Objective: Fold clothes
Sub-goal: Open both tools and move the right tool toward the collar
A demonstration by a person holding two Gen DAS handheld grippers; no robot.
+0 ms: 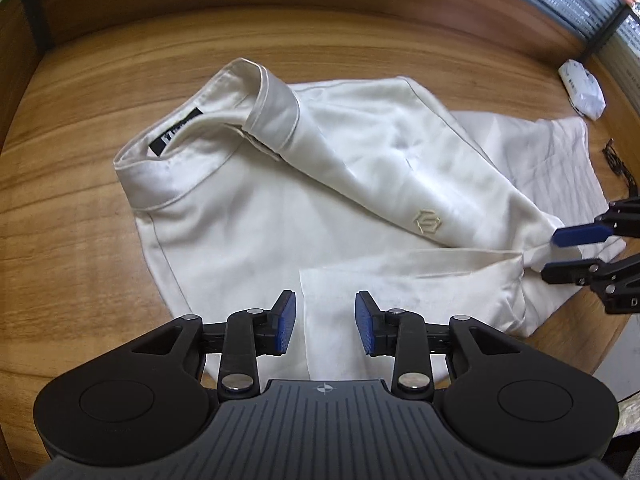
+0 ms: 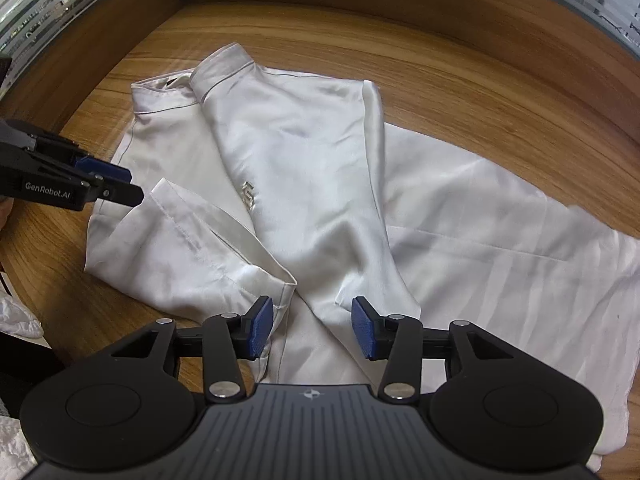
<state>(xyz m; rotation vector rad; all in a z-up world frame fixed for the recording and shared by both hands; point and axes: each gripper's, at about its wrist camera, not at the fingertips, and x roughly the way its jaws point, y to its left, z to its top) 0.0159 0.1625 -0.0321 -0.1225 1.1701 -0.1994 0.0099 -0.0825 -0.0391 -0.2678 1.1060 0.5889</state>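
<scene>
While both grippers stand with their jaws spread and nothing pinched, the white shirt (image 1: 280,200) lies partly folded on the wooden table (image 1: 80,220), its collar (image 1: 208,120) toward the far edge and its hem running back toward the near edge and off toward the right side. In the left wrist view the left gripper (image 1: 326,324) hangs directly over the cuff end of a sleeve (image 1: 400,292) that is laid across the lower body of the shirt; the cloth passes beneath the gap between the blue pads without being pressed. This sleeve's long axis runs crosswise, from the left gripper toward the right gripper (image 1: 560,254), whose fingers show at the right of that view, just beside the sleeve's other end, apart and empty. In the right wrist view the right gripper (image 2: 312,328) hovers over the point where the sleeve meets a folded front panel (image 2: 312,184); that panel's long axis runs from the collar (image 2: 192,80) down toward these jaws. The unfolded part of the garment spreads toward the table's right side, nearer the right hand, so I judge the next fold falls to that hand, with the left one steadying the laid sleeve.
</scene>
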